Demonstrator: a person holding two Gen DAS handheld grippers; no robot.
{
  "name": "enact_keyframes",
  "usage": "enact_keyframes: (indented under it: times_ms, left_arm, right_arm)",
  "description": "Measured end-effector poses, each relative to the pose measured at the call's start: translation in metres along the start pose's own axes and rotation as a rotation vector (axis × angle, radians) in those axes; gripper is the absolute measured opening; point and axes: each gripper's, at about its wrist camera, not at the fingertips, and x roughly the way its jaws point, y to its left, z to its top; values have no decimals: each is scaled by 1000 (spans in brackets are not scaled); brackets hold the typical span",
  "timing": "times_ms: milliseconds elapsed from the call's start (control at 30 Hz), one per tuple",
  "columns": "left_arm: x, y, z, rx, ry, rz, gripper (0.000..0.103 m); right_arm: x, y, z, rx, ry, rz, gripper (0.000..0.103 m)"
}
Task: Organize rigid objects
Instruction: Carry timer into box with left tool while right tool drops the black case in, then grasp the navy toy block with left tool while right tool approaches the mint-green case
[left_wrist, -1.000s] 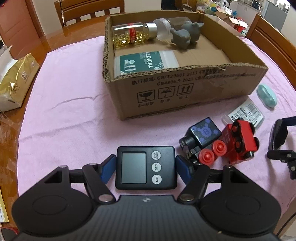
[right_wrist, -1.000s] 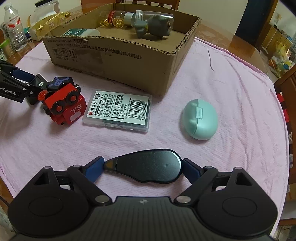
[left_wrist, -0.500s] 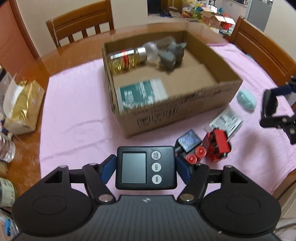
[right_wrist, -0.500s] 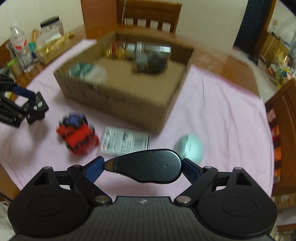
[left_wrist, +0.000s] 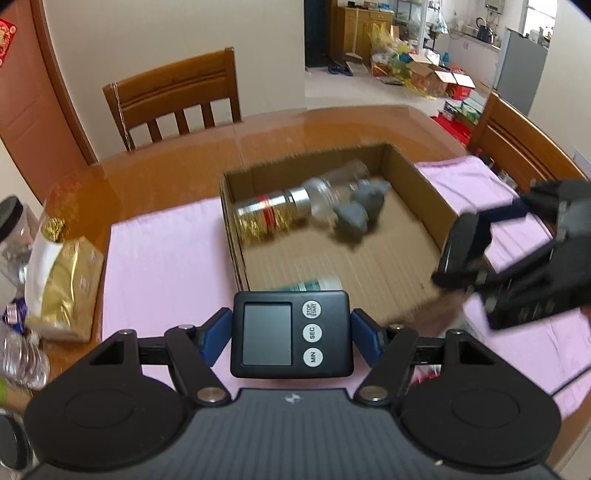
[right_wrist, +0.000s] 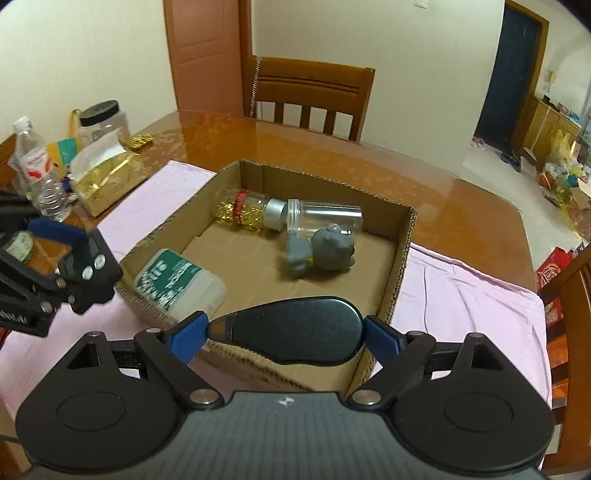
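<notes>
Black digital timer (left_wrist: 290, 334) sits clamped between the blue pads of the left gripper (left_wrist: 291, 334), screen and three buttons facing up, held above the near wall of the cardboard box (left_wrist: 417, 190). Inside the box — blurred — lie a gold-filled bottle (left_wrist: 271, 218) and a grey toy (left_wrist: 360, 214). The right gripper shows at the right edge.

Right wrist view: right gripper (right_wrist: 286, 334) is closed on a black oval case (right_wrist: 295, 330), over the box's near edge. Box holds the gold bottle, a clear jar (right_wrist: 321, 218), the grey toy and a green-labelled pack (right_wrist: 179, 282). Pink cloth (right_wrist: 461, 288) lies under the box.
</notes>
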Motion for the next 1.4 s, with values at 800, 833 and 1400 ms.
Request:
enact_keyframes:
  times_ms: [800,833,1400]
  left_arm:
    - [84,-18,67,-13,22,-2,69]
    - [86,-19,68,-12,27,-1,69]
    - [55,-20,56,-32,-43,45,99]
  right_arm:
    - [-11,1,-15,93,2,-40,103]
    - [-14,1,-16,95,-1,-45,103]
    - [-35,-11,-51,164,7,-126,103]
